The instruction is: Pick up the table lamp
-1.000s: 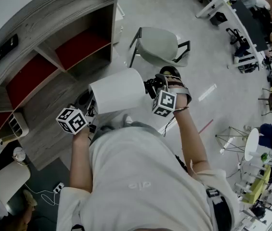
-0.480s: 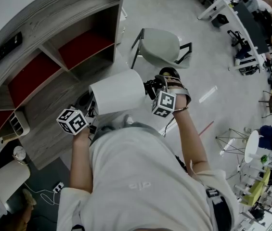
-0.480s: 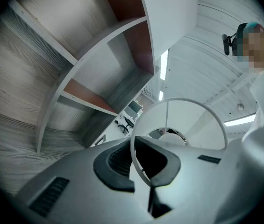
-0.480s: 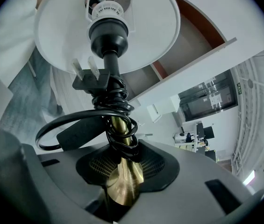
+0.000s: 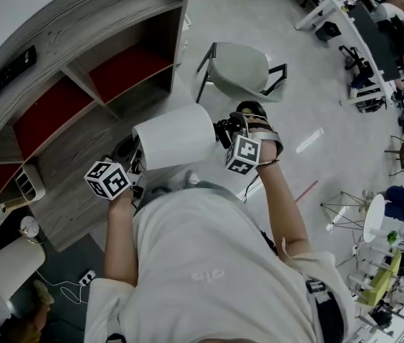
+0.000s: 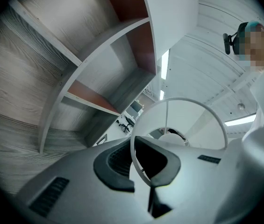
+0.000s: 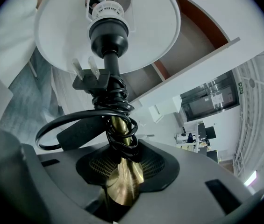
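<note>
— Over the floor (image 5: 309,98), just off the end of the shelf unit (image 5: 66,63): where is the table lamp (image 5: 174,136)?
— Up in the air in front of the person's chest, tilted rather than upright. 2 grippers carry it, and it touches nothing else.
— What is the left gripper (image 6: 143,171) doing?
— Its fingers are pressed almost together, pinching the thin white rim (image 6: 178,99) of the shade.
— And the right gripper (image 7: 122,183)?
— Its fingers are clamped on the brass stem (image 7: 122,171), where it flares out. A black cord (image 7: 117,101) is coiled round the stem just above them, and its plug (image 7: 92,80) sticks out under the socket.
— Anything close by?
— A grey chair (image 5: 239,68) stands on the floor beyond the lamp, well apart from it.
</note>
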Tool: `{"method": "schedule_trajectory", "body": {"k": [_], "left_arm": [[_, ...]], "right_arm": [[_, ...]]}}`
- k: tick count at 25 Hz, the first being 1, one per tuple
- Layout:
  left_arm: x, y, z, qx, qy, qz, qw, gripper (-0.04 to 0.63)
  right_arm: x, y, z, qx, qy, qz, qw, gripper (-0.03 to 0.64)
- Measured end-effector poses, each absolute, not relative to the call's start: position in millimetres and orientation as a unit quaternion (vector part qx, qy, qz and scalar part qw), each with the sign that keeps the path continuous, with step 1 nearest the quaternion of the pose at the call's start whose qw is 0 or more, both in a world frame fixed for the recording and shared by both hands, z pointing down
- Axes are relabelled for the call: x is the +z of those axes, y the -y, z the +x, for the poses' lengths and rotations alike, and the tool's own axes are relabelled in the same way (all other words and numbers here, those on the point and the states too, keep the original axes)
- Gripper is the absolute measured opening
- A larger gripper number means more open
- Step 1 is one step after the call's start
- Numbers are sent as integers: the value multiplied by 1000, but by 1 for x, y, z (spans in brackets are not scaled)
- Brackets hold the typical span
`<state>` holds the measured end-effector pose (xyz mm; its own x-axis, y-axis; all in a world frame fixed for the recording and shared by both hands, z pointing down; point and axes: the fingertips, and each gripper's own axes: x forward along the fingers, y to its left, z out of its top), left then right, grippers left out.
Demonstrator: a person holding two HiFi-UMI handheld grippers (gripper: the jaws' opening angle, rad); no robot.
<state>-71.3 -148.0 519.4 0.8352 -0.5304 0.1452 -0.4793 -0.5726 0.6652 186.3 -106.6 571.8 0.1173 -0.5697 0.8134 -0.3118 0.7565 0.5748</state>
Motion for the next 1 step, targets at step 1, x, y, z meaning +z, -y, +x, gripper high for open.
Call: {"method": "schedule_trajectory", "body": {"k": [1], "left_arm": [[520, 149, -72, -34, 285, 886, 364, 23]], "right_arm": [[573, 107, 186, -96, 658, 335, 668, 153]]}}
